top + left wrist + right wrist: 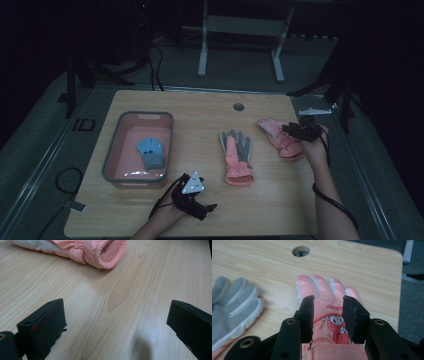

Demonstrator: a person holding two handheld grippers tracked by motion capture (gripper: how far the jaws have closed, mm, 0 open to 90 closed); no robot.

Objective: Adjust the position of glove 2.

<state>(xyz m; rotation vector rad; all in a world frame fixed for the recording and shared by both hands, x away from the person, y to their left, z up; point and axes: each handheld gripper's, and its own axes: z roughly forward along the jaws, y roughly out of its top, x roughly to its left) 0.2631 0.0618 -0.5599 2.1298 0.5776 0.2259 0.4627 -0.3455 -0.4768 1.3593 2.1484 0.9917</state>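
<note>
On the right side of the table (pixel 150 102), the right hand-held gripper (pixel 328 312) sits over a pink glove (pixel 327 315), jaws partly closed with a narrow gap between them, straddling the back of the glove. Can't tell if they actually pinch the fabric. That glove has a little cartoon character in a red polka-dot outfit and some red lettering, with white strips between the fingers.

The left hand-held gripper (pixel 115 327) is down near the front edge, jaws spread wide with nothing between them, just bare light woodgrain. Just ahead of it you can see the ribbed knit cuff of the middle glove (pixel 100 252).

Count: three gloves total. Two pink ones, the one on the right and one in the middle (pixel 236 157) lying with its grey palm up, well apart from each other. The third is a small blue glove (pixel 151 151), looks knitted, lying inside a bin (pixel 114 145). One bin, rectangular, pink with a grey rim, on the left. There's also one round hole (pixel 239 106) near the table's far edge.
</note>
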